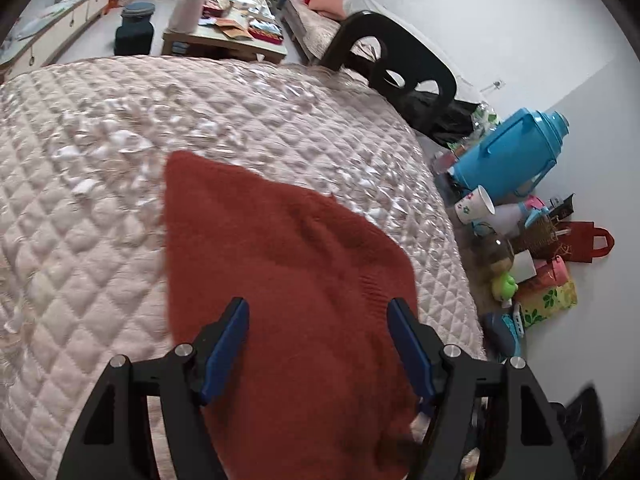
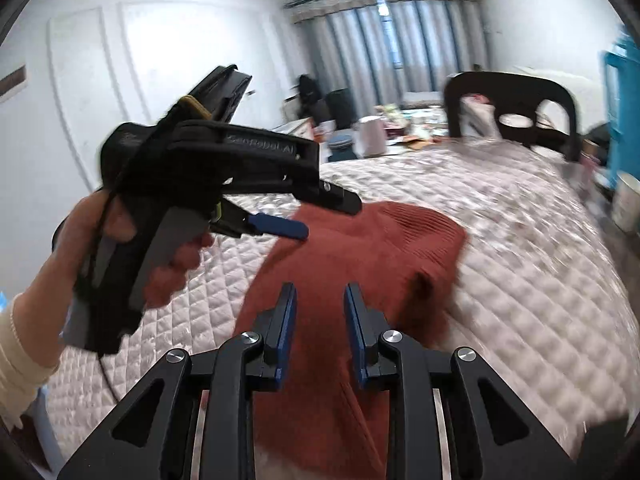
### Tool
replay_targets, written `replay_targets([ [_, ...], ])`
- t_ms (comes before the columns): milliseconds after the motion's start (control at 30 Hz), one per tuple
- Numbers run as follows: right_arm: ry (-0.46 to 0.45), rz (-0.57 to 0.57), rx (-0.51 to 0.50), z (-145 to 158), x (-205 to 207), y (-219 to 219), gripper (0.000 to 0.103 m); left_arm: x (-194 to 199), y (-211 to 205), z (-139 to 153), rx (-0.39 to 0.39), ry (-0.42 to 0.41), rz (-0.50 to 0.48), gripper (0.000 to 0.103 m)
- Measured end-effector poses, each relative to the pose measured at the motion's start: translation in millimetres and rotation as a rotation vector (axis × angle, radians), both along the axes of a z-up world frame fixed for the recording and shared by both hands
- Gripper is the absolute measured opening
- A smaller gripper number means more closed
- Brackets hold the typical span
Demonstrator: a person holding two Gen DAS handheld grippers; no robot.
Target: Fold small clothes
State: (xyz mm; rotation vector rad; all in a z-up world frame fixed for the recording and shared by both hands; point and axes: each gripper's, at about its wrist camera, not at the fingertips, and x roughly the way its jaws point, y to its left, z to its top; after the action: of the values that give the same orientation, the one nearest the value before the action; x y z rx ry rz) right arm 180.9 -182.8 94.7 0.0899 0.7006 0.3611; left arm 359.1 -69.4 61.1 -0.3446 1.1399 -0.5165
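Rust-red knitted garment point(image 1: 280, 264) is lying on the quilted pink bed point(image 1: 80, 200), long axis running lower centre toward upper frame. Left gripper point(image 1: 318, 316) and right gripper point(image 2: 320, 300) are hovering over its near end, jaws apart, empty.

Rust-red knit garment point(image 1: 280, 264) — pink quilted bedspread point(image 1: 80, 208)

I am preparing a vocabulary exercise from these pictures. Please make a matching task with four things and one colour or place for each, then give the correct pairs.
Things:
1. sweater
2. flask
3. chair
4. left gripper

Descriptions:
A. bright blue, on the floor by the wall
B. open, above the knit
C. rust red, lying on the quilted bedspread
D. dark, beyond the far side of the bed

Pairs: 1-C, 2-A, 3-D, 4-B
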Motion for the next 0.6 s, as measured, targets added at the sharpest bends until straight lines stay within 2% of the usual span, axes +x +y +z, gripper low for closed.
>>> replay_targets([
  [133, 0.088, -0.089, -0.092, -22, 24, -9, 0.025, -3, 12, -4, 0.012, -0.013, 0.018, 0.074],
  [200, 0.113, -0.099, -0.126, -32, 27, -15, 0.025, -4, 14, -6, 0.041, -0.034, 0.01, 0.074],
  [267, 0.115, -0.094, -0.117, -37, 27, -20, 0.025, -4, 13, -9, 0.061, -0.052, 0.008, 0.074],
  [400, 0.104, -0.065, -0.138, -39, 26, -21, 0.025, -2, 16, -19, 0.036, -0.036, 0.022, 0.074],
  [467, 0.113, -0.061, -0.145, -36, 27, -20, 0.025, -3, 15, -21, 0.058, -0.045, 0.032, 0.074],
  [600, 0.074, -0.06, -0.076, -20, 17, -26, 0.025, -11, 17, -21, 0.068, -0.069, 0.029, 0.076],
])
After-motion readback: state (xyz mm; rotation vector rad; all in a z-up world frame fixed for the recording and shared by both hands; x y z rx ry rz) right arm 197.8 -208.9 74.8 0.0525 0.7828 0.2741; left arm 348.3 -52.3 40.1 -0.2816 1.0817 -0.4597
